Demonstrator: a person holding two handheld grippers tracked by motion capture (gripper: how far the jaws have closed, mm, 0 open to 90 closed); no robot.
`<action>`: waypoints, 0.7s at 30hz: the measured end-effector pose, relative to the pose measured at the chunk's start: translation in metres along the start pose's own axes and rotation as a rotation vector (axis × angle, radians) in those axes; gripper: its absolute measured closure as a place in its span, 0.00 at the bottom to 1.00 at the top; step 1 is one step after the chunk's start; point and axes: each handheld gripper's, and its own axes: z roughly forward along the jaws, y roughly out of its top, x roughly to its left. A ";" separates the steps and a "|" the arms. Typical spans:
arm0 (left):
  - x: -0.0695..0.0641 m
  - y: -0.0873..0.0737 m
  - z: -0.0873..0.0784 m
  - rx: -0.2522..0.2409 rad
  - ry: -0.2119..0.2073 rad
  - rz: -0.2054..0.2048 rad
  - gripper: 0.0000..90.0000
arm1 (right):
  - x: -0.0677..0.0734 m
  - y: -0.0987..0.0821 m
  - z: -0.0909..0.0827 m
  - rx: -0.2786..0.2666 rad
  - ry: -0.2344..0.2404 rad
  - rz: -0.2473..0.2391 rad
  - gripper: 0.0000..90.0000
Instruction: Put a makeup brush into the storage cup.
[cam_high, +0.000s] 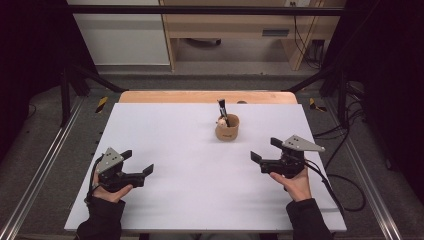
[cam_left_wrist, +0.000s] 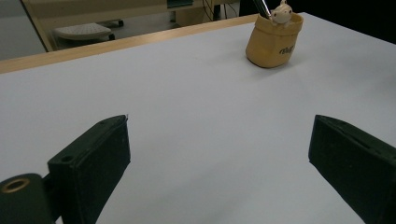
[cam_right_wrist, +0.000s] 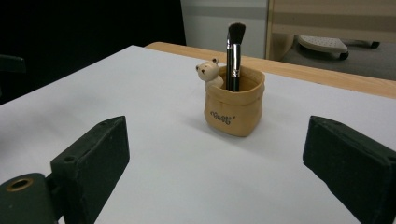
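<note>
Two grippers rest low over a white surface (cam_high: 190, 170), and neither holds anything. At the lower left of the high view the left gripper (cam_high: 137, 162) sits in the person's hand with its jaws spread wide, aimed toward the middle; it looks parked, as if waiting. Bare white lies between its jaws in the left gripper view, with the tan pot (cam_left_wrist: 274, 41) well off at the upper right.

Just above centre in the high view stands that pot (cam_high: 227, 128), a soft-looking sack shape with a small bear figure (cam_right_wrist: 208, 73) at its rim and a make-up brush (cam_right_wrist: 234, 53) upright inside, bristles up.

At the lower right the right gripper (cam_high: 266, 150) faces the pot, jaws wide apart and empty. Nothing blocks the way. Beyond the surface's wooden far edge (cam_high: 207, 96) stands pale furniture.
</note>
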 end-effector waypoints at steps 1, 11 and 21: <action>0.000 0.000 0.000 0.000 0.000 0.000 0.05 | -0.001 -0.001 -0.001 0.002 -0.006 0.002 0.08; 0.000 -0.001 0.000 0.001 0.000 -0.003 0.05 | -0.005 -0.013 -0.015 0.012 -0.040 0.005 0.05; 0.000 -0.002 0.001 0.015 -0.002 0.007 0.05 | -0.010 -0.026 -0.024 0.023 -0.062 0.023 0.04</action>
